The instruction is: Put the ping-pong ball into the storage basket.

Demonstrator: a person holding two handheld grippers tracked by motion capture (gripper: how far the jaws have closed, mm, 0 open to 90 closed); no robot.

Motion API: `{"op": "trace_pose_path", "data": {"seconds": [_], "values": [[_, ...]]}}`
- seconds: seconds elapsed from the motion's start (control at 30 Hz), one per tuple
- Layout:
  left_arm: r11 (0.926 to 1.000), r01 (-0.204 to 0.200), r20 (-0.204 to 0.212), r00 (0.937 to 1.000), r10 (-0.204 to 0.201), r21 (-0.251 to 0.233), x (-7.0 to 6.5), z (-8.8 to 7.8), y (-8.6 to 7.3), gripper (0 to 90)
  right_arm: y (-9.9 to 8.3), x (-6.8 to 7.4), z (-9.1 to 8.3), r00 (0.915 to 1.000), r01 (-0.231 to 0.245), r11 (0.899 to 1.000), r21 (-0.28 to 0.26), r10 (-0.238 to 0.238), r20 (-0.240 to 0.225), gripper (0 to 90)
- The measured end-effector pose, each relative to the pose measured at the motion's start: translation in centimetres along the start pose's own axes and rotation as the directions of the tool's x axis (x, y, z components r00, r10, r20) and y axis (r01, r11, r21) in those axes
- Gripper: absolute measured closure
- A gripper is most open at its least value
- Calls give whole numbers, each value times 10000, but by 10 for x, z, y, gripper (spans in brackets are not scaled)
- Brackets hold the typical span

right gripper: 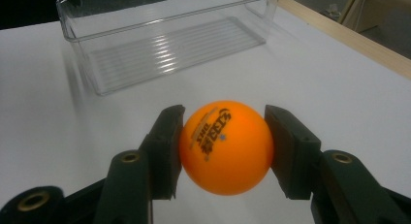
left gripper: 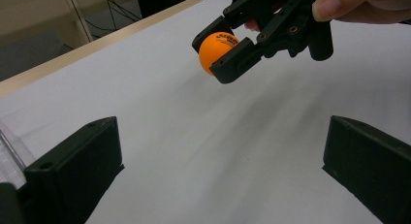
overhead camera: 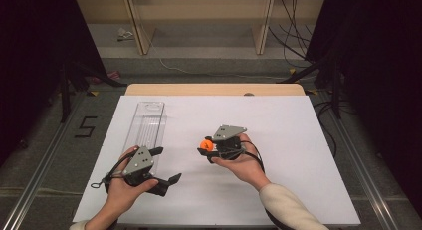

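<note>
An orange ping-pong ball (right gripper: 225,146) with black print sits squeezed between both black jaws of my right gripper (overhead camera: 205,146), held a little above the white table. The left gripper view shows the same ball (left gripper: 216,50) in that gripper's jaws at the upper middle. My left gripper (overhead camera: 166,165) rests near the table's front left with its jaws wide apart and nothing between them. A clear plastic tray (overhead camera: 146,126) lies lengthwise at the left, just beyond the left gripper, and stands empty in the right gripper view (right gripper: 160,40).
The white sheet (overhead camera: 278,120) covers a wooden tabletop whose far edge (overhead camera: 214,89) shows. Cables and shelf legs lie on the floor beyond. Dark stands flank the table on both sides.
</note>
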State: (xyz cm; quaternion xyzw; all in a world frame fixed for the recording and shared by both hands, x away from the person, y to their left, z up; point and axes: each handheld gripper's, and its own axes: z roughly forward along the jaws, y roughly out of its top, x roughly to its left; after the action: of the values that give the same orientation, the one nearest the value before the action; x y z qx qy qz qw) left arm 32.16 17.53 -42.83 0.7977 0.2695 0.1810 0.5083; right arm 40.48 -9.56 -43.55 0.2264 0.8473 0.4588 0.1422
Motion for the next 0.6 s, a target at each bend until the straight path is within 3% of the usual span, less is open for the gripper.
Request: {"op": "trace_pose_path", "data": {"seconds": [0.6], "values": [[10000, -26, 28, 10000, 26, 6, -1, 1, 0, 0, 8, 0, 5, 10000, -23, 9999, -156, 23, 2, 515]]}}
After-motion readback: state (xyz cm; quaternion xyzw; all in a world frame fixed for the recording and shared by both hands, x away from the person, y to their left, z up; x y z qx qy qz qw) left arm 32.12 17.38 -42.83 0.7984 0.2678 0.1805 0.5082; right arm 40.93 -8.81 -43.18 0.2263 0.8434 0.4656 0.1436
